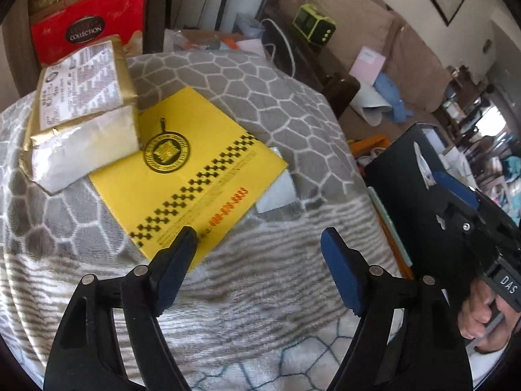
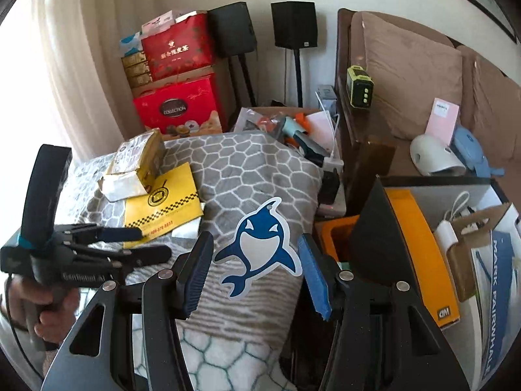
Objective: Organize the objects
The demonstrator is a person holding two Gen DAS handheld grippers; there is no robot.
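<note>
Blanket (image 1: 293,123), grey with a white honeycomb pattern, spread over a raised mound and bearing the items listed.

Yellow envelope (image 1: 192,176): lies flat on the blanket, printed with a round black emblem, a checkered band and orange digits. A white sheet (image 1: 276,192) pokes out from under its right edge.

Gold-wrapped package (image 1: 81,110): white label on top, resting on the upper left corner of the yellow envelope.

Shark cutout (image 2: 260,247): blue and white, sits between the tips of the right hand-held gripper (image 2: 255,273); whether the pads press it cannot be told.

Left hand-held gripper (image 1: 260,247): jaws spread wide, nothing between them; its left tip is at the lower edge of the yellow envelope, contact not clear.

Red gift boxes (image 2: 176,104): stacked behind the blanket.

Brown sofa (image 2: 407,75): to the right, a green-and-black device (image 2: 359,88) on its arm.

Open box (image 2: 456,228): at right, holding an orange item and paper bags.
</note>
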